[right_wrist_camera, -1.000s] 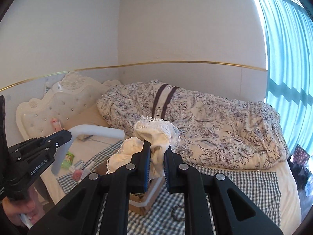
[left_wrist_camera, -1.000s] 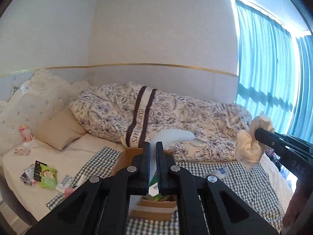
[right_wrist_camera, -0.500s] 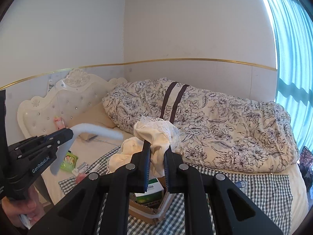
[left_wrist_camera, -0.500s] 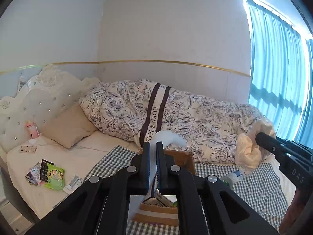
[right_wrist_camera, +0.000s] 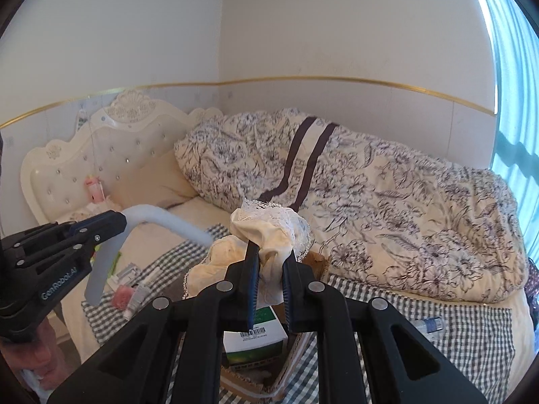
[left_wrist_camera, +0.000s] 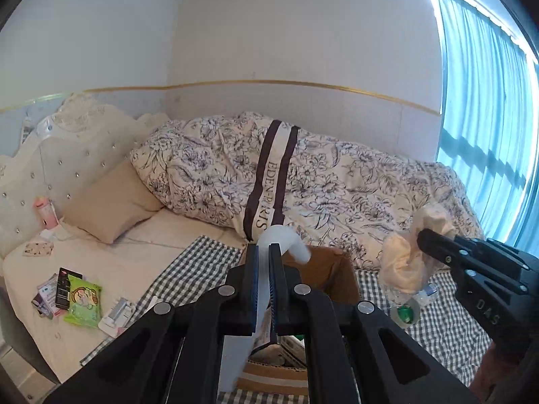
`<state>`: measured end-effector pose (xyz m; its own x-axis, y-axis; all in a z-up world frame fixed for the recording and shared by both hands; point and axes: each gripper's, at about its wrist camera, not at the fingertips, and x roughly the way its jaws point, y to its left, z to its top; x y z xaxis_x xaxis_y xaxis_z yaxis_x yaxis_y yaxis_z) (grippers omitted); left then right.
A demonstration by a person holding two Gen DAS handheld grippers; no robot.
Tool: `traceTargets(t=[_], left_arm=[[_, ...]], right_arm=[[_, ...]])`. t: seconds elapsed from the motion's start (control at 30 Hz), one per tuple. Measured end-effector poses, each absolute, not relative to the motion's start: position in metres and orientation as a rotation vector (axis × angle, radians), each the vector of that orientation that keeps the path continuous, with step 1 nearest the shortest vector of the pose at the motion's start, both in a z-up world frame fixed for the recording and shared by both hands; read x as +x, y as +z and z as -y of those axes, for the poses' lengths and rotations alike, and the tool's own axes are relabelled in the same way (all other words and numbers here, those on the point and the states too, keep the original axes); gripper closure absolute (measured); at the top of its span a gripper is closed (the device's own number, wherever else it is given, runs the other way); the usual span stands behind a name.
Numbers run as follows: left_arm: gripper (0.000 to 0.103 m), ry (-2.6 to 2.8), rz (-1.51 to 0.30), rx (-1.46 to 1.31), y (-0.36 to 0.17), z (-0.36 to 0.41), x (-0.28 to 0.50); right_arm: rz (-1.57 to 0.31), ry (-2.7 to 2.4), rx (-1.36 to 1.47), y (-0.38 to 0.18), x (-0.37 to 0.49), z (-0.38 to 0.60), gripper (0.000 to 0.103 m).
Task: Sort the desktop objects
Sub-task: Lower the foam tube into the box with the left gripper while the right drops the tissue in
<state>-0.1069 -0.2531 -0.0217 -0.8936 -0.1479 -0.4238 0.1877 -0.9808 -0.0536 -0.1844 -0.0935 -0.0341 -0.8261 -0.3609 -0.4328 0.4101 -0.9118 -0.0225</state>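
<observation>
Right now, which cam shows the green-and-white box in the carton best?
Right wrist. The green-and-white box sits in the open cardboard carton, barcode label facing up, just below the right gripper clamping cream lace cloth. In the left wrist view the left gripper hides nearly all of it.

Bright window glare, fisheye-warped edges

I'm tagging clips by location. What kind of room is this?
A bedroom, most likely: a cream tufted headboard, a floral-print duvet heaped on the bed, a tan pillow and teal window curtains.
</observation>
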Motion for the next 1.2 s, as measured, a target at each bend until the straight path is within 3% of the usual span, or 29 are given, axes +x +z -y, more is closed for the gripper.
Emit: traceTargets(t=[0.57, 0.93, 1.2], left_arm=[[0.098, -2.858, -0.139, 0.888, -0.108, 0.271, -0.209], [0.098, -2.828, -0.148, 1.137, -0.149, 0.270, -0.252], [0.095, -2.803, -0.151, 1.174, -0.155, 0.268, -0.255]], right_arm=[[-0.270, -2.542, 0.933, -0.141, -0.306, 0.124, 0.091], [-0.292, -2.451, 1.165, -0.174, -0.350, 0.130, 0.090], [-0.290, -2.484, 1.127, -0.172, -0.346, 0.129, 0.088]])
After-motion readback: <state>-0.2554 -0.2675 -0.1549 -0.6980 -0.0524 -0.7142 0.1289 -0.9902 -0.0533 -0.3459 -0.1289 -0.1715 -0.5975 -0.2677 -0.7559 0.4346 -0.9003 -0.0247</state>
